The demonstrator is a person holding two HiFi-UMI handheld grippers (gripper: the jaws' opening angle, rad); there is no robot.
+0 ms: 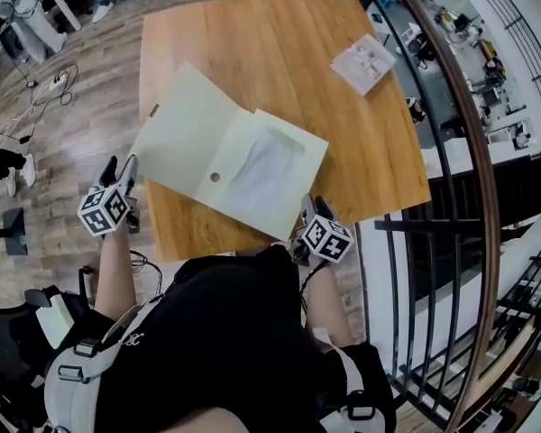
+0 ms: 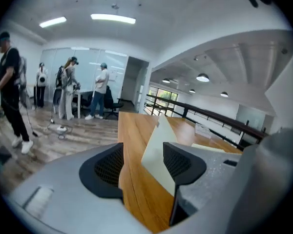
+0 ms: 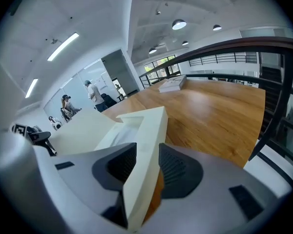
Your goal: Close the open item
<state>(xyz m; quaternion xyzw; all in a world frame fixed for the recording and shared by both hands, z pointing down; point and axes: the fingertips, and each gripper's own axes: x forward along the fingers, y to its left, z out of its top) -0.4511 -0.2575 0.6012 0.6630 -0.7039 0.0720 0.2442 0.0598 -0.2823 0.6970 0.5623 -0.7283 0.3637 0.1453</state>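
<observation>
Cream card folder (image 1: 191, 126), just one, is lying open on the wooden desk (image 1: 279, 52), near the front edge. Its long axis is running diagonally, from the desk's left edge toward the near right. The lid is pointing left and poking over the desk's left edge. The tray half (image 1: 293, 152), with a white sheet in its recess, is pointing right. Two grippers are flanking it. The left gripper (image 1: 119, 165) is standing spread wide, with the lid's corner between its jaws, unpinched. The right gripper (image 1: 307, 213) is standing open too, straddling the tray's near edge without pressing it. One white packet (image 1: 363, 63) is sitting at the far right corner, well apart.
</observation>
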